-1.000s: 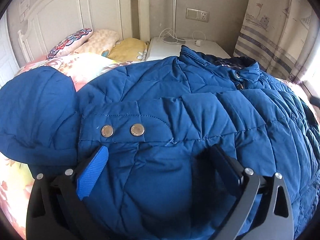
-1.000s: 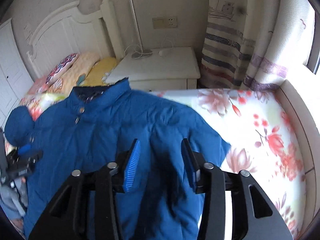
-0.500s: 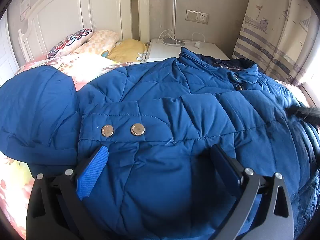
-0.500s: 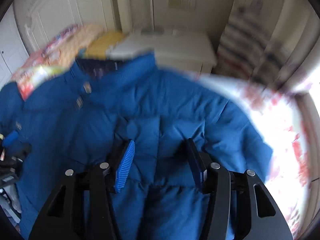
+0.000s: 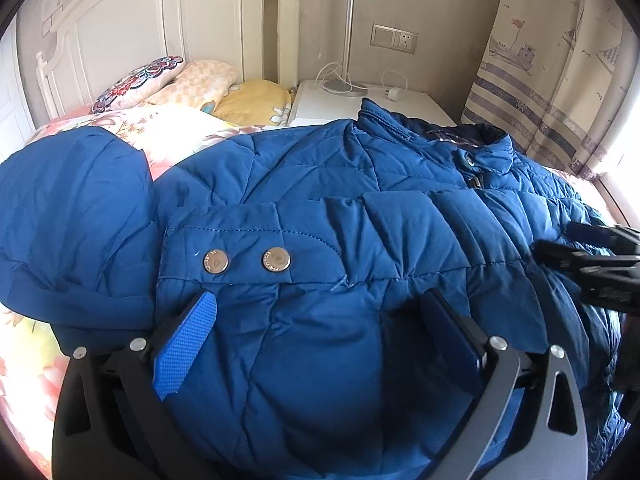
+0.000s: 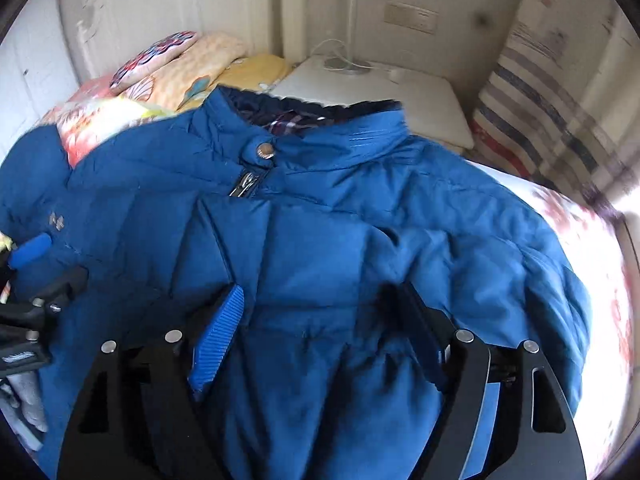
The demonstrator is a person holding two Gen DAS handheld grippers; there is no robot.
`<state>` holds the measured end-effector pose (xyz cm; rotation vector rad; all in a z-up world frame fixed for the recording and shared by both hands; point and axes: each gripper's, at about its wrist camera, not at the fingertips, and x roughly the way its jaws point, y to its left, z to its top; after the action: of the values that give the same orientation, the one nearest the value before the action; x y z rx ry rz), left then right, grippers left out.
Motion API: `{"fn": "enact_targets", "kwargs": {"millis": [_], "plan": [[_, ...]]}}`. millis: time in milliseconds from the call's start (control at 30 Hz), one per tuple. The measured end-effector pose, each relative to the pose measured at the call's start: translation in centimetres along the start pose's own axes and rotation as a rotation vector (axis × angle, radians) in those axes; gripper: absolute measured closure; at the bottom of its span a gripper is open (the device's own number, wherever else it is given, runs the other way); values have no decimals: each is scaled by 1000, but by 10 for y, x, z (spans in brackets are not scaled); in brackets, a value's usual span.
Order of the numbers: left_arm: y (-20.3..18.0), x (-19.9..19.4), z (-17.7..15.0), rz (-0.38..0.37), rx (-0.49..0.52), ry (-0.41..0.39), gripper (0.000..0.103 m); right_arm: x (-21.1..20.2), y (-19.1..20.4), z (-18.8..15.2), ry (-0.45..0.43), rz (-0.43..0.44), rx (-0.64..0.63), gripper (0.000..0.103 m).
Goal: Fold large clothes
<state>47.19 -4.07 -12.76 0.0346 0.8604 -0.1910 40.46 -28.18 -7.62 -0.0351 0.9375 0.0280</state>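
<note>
A blue quilted jacket [image 5: 360, 208] lies face up on the bed, collar [image 6: 304, 128] toward the headboard. One sleeve is folded across the chest, its cuff tab with two snaps [image 5: 244, 260] showing. My left gripper [image 5: 320, 298] stands wide over the jacket's lower part, puffy fabric bulging between its fingers, pads not pinching. My right gripper [image 6: 320, 292] hovers over the other sleeve, which lies across the jacket's front; its jaws are opening and the fabric lies below them, unpressed. Each gripper shows at the edge of the other's view: the right gripper [image 5: 592, 256] and the left gripper [image 6: 36, 280].
A blue hood [image 5: 72, 208] lies at the jacket's left. Pillows [image 5: 192, 84] sit against the white headboard [image 5: 160, 20]. A white nightstand [image 5: 400, 104] with a lamp and charger stands behind the collar. A striped curtain [image 5: 552, 80] hangs at the right. Floral bedsheet [image 6: 600, 280] shows on the right.
My right gripper swung left over the jacket, carrying the sleeve across the front, and its jaws widened off the fabric. It now enters the left wrist view. The left gripper held still.
</note>
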Motion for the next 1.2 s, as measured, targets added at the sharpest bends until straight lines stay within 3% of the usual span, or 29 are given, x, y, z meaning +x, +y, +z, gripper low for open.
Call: {"fn": "enact_targets", "kwargs": {"millis": [67, 133, 233, 333, 400, 533, 633, 733, 800, 867, 967, 1033, 1100, 1200], "plan": [[1, 0, 0, -8, -6, -1, 2, -27, -12, -15, -54, 3, 27, 29], [2, -1, 0, -12, -9, -4, 2, -40, -24, -32, -75, -57, 36, 29], [5, -3, 0, -28, -22, -16, 2, -38, -47, -53, -20, -126, 87, 28], [19, -18, 1, -92, -84, -78, 8, -18, -60, -60, 2, -46, 136, 25], [43, -37, 5, -161, -193, -140, 9, -23, -63, -60, 2, -54, 132, 25], [155, -97, 1, -196, -592, -348, 9, -18, -68, -58, -3, -37, 139, 24], [254, -119, -27, -193, -920, -406, 10, -19, -67, -58, -6, -37, 135, 24], [323, -124, -47, -76, -1067, -400, 13, -22, -65, -63, -10, -35, 140, 23], [358, -118, -53, 3, -1114, -371, 13, -24, -64, -64, -13, -30, 144, 23], [383, -105, -51, 16, -1110, -339, 18, -24, -64, -64, -14, -28, 145, 23], [394, -94, -37, 8, -1049, -321, 38, -23, -64, -63, -14, -28, 145, 22], [399, -77, -27, -67, -1021, -274, 77, -23, -65, -63, -15, -27, 146, 22], [401, -67, -29, -121, -1071, -275, 95, -24, -64, -63, -16, -27, 146, 22], [368, -95, -22, -60, -1016, -417, 99, -25, -65, -64, -24, -22, 150, 22]]}}
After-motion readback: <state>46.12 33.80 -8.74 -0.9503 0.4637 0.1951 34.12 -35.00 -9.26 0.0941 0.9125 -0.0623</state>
